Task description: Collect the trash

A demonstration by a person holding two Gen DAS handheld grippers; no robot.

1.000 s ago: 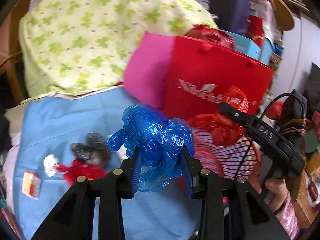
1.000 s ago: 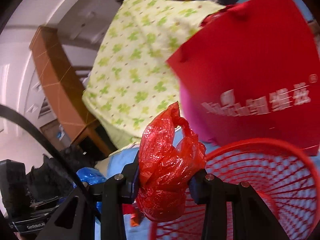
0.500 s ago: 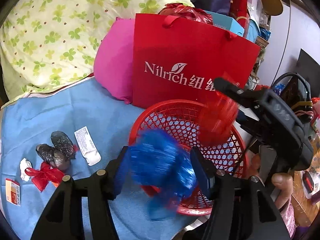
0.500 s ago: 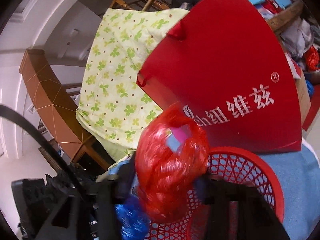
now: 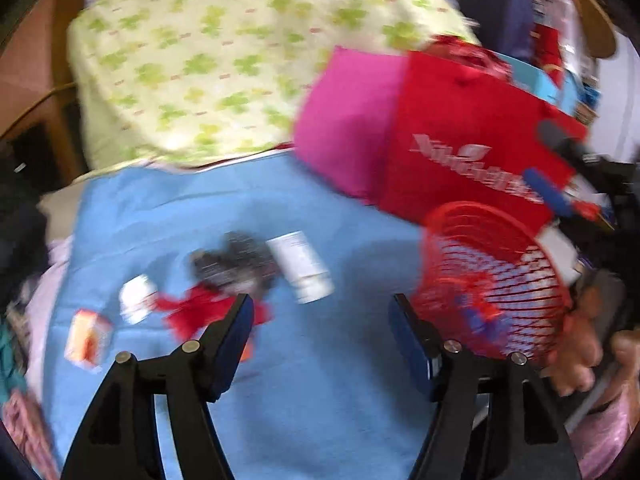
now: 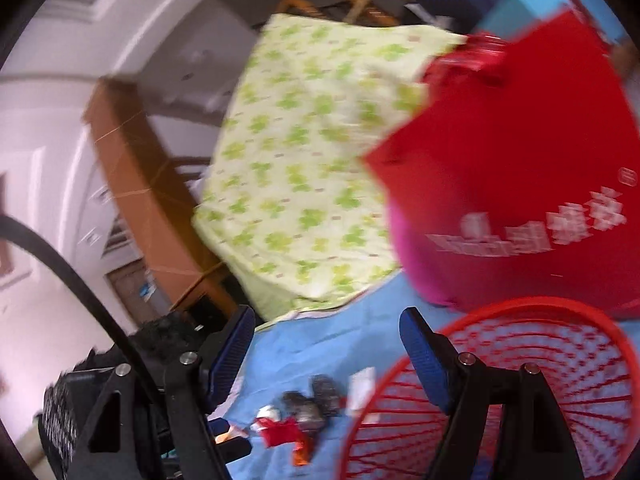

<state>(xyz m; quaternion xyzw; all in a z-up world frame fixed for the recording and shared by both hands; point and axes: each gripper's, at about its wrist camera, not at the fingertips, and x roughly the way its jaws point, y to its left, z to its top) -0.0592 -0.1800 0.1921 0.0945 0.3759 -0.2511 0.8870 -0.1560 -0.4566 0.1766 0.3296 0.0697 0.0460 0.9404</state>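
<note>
The left gripper is opening, empty, above the blue cloth. Blue and red scraps lie in the red basket.

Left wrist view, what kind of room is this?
Probably a cluttered bedroom or living space at home: a clover-print quilt piled over a blue sheet, a red shopping bag, and stacked boxes behind.

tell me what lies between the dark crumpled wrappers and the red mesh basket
In the left wrist view, a white labelled packet lies on the blue cloth between the dark crumpled wrappers and the red mesh basket.
</note>
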